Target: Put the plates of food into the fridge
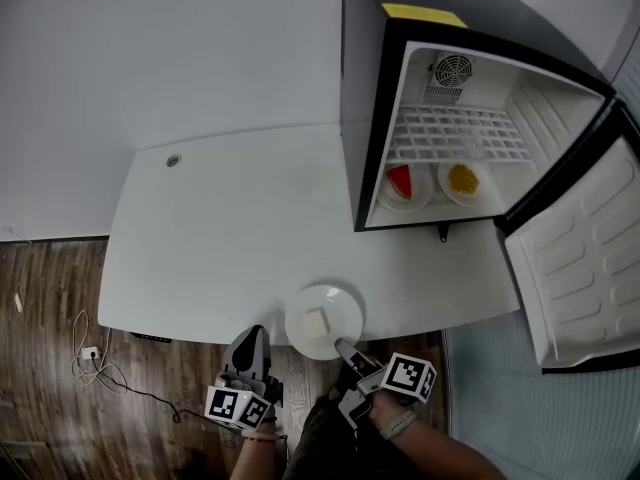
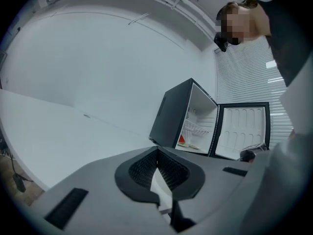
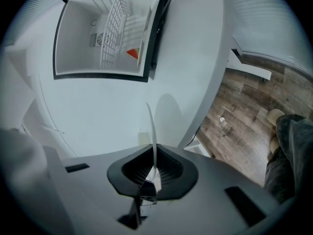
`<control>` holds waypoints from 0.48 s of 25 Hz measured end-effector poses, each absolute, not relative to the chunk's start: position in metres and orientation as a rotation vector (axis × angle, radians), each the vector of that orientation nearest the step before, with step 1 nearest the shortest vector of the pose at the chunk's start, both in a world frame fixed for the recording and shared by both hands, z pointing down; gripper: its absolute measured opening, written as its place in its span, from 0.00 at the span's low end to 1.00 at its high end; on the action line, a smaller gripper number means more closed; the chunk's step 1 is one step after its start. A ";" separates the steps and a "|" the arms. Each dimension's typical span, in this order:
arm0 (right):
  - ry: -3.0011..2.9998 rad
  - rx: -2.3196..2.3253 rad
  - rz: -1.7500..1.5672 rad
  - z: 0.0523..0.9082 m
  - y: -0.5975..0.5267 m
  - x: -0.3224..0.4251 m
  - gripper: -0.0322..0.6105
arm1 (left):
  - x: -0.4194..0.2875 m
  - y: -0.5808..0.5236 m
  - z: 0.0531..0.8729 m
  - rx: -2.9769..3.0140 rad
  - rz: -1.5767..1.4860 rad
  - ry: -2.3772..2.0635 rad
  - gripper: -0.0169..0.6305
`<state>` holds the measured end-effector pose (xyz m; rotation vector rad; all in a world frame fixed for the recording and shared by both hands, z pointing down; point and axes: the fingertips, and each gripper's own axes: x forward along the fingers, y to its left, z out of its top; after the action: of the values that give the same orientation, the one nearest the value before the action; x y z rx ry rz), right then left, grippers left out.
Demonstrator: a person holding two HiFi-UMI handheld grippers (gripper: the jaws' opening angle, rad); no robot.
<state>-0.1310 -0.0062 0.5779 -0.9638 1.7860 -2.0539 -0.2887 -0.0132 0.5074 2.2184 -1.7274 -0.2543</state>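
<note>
Right gripper (image 1: 345, 349) pinching plate (image 1: 322, 320) rim at table (image 1: 220, 248) front edge
The plate carries a pale food block (image 1: 317, 321) – well apart from the open fridge (image 1: 372, 118), which holds two filled plates (image 1: 405, 190). Left gripper (image 1: 251, 347) – jaws pressed together, empty, just off the table edge

Count log: I see three plates: red-slice plate (image 1: 404, 187), yellow-food plate (image 1: 463, 182), pale-block plate (image 1: 323, 320). One fridge (image 1: 372, 88), one wire shelf (image 1: 455, 133), one tabletop (image 1: 230, 238). Two grippers: left hand-held gripper (image 1: 254, 332), right hand-held gripper (image 1: 341, 346).
</note>
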 end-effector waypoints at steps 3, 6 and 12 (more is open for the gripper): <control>1.762 -0.995 -2.025 0.564 -0.015 -0.112 0.08 | -0.273 -0.028 0.497 2.258 -0.253 -1.684 0.04; 1.734 -1.020 -1.992 0.549 -0.029 -0.092 0.08 | -0.259 -0.045 0.489 2.303 -0.246 -1.632 0.04; 1.738 -1.083 -1.908 0.518 -0.062 -0.048 0.08 | -0.235 -0.082 0.477 2.383 -0.226 -1.533 0.04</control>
<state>-0.0482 -0.0616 0.5182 -1.0829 1.7382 -1.9075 -0.2347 -0.0821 0.4768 2.3830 -1.5334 -0.2262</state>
